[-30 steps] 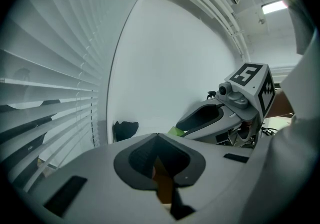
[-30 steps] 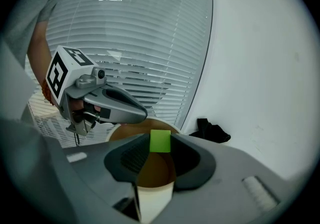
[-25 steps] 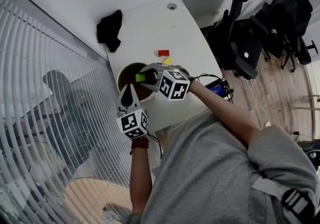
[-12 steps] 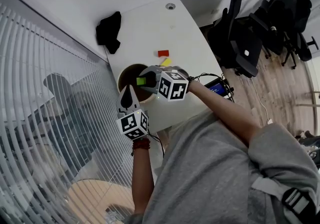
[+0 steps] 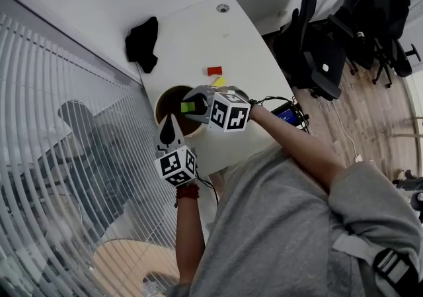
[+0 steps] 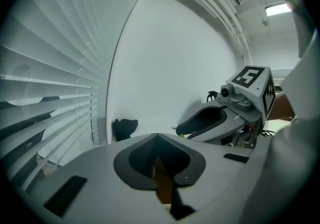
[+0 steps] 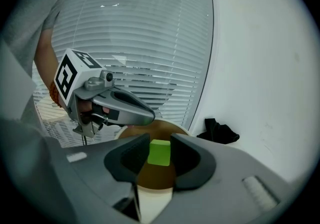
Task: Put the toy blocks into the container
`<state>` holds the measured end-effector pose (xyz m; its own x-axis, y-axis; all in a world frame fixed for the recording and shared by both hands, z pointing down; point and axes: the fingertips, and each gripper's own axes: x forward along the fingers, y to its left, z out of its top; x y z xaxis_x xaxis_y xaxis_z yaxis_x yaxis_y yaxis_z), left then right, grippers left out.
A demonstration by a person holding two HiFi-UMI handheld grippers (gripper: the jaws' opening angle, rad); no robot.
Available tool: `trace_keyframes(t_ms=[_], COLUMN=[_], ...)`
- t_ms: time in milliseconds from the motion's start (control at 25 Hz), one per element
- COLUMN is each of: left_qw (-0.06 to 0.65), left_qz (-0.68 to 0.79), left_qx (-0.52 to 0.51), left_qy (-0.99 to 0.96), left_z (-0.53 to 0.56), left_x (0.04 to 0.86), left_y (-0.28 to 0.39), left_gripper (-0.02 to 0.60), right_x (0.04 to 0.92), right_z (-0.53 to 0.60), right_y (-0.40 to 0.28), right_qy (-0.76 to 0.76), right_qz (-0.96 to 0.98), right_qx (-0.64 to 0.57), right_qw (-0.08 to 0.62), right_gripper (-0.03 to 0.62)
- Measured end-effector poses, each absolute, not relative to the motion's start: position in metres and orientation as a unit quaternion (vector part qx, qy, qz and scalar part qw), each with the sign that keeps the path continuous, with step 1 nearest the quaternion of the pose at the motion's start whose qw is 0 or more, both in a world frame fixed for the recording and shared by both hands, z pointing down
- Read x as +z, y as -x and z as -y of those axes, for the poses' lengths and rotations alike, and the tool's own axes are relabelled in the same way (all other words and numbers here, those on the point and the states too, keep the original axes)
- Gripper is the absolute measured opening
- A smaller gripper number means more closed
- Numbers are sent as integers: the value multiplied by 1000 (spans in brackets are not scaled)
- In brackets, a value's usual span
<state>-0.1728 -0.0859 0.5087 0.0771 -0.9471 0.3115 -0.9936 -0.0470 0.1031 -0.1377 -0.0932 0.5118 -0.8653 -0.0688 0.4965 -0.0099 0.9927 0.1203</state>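
As right claw (image 7: 160,141) grips block (image 7: 160,153), over container (image 5: 168,98)

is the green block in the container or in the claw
In the claw: the right claw grips the green block above the brown container, not released.

Bright, even light, ceiling lamp (image 6: 276,8) glaring, fisheye edges vignetted black

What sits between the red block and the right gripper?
A yellow block lies between the red block and the right gripper, which holds a green block; the head view shows it.
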Motion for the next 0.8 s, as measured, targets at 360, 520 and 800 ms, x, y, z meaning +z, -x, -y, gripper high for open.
trace_keyframes(t_ms=[360,520,800], left_qw=[148,147,146], left_qz=[673,674,674], left_qx=[80,79,80], left_qy=[-720,-720,-720], left_z=[86,86,86], left_x=[512,513,512], left_y=[172,173,172], left_gripper=[8,8,8], right_x=[512,514,514], right_z=[91,93,112], right_y=[140,138,129], right_qy=[-13,-18,-49], right_qz=[966,966,965], right_qx=[-53,-53,-49], right_qw=[253,254,252], right_gripper=[143,143,142])
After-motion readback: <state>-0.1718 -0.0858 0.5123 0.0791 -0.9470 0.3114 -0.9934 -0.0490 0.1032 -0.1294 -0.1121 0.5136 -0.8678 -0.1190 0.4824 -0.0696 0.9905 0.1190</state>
